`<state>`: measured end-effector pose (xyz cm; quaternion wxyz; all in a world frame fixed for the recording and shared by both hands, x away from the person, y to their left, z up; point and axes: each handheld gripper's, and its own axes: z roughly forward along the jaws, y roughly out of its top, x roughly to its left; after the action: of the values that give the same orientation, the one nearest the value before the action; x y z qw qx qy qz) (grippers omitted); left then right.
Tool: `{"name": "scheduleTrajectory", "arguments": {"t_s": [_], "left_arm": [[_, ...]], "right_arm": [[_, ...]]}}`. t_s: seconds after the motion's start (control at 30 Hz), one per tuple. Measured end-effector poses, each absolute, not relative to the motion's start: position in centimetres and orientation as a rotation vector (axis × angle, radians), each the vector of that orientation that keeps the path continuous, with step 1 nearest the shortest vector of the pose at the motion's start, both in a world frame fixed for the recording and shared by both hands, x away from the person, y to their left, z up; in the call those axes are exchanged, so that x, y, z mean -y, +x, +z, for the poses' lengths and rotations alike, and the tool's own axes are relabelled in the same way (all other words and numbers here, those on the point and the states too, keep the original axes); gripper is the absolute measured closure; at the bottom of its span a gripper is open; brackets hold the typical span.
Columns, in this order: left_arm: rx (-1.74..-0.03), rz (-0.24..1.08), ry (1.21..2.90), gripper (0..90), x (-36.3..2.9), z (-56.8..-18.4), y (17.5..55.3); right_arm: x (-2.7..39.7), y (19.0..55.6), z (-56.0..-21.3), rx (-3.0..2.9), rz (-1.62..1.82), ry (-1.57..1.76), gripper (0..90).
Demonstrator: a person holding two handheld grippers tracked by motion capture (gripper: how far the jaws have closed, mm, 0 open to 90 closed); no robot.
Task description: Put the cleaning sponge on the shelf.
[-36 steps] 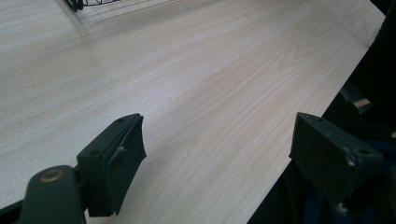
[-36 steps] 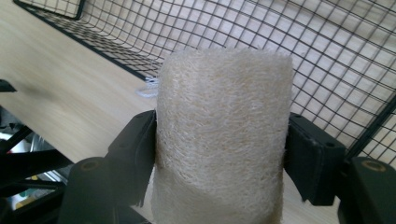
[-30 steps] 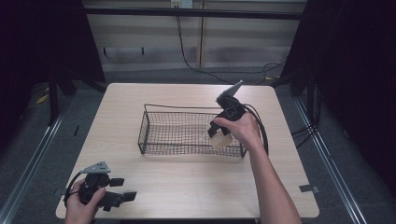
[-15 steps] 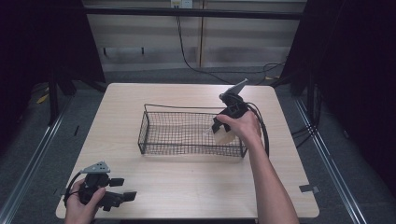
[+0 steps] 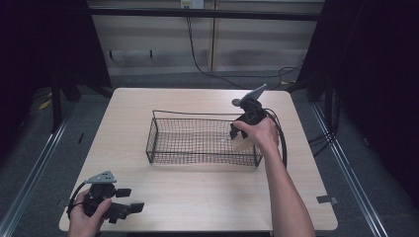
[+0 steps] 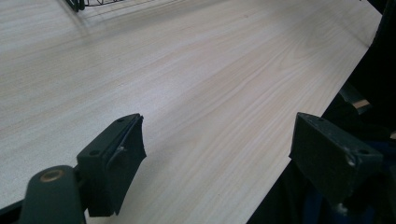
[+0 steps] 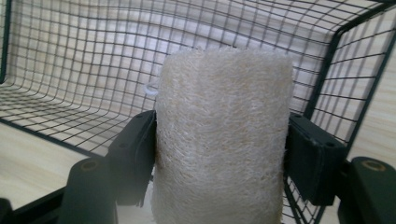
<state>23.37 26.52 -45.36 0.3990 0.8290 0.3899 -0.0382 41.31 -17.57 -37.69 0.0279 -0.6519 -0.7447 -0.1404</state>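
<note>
The right gripper is clamped on a cream, fibrous loofah-like sponge roll, its two black jaws pressing the roll's sides so the sponge stands upright between them. It hangs at the right end of a black wire-mesh basket, which sits in the middle of the pale wooden table; from the right gripper view the sponge is just above the basket's mesh floor, close to the end wall. Whether it touches the mesh I cannot tell. Well apart, the left gripper rests near the table's front left corner, jaws spread wide with only bare tabletop between them.
</note>
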Motion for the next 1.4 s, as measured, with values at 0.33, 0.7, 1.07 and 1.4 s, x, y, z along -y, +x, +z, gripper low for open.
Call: {"name": "scheduleTrajectory", "arguments": {"t_s": [0.33, 0.7, 1.07, 1.4], "left_arm": [[-0.995, -0.093, 2.093, 17.4, -26.5, -45.4, 23.4], [-0.992, -0.093, 2.097, 17.4, -26.5, -45.4, 23.4], [-0.993, -0.096, 2.096, 17.4, -26.5, -45.5, 23.4], [-0.993, -0.1, 2.099, 17.4, -26.4, -45.5, 23.4]], "right_arm": [[18.4, 41.4, -38.9, 2.274, -0.406, -2.046, 31.8], [19.0, 41.5, -40.4, 2.259, -0.369, -2.06, 31.7], [19.2, 41.4, -41.4, 2.227, -0.35, -2.098, 31.7], [19.0, 41.5, -42.4, 2.222, -0.306, -2.106, 31.6]]}}
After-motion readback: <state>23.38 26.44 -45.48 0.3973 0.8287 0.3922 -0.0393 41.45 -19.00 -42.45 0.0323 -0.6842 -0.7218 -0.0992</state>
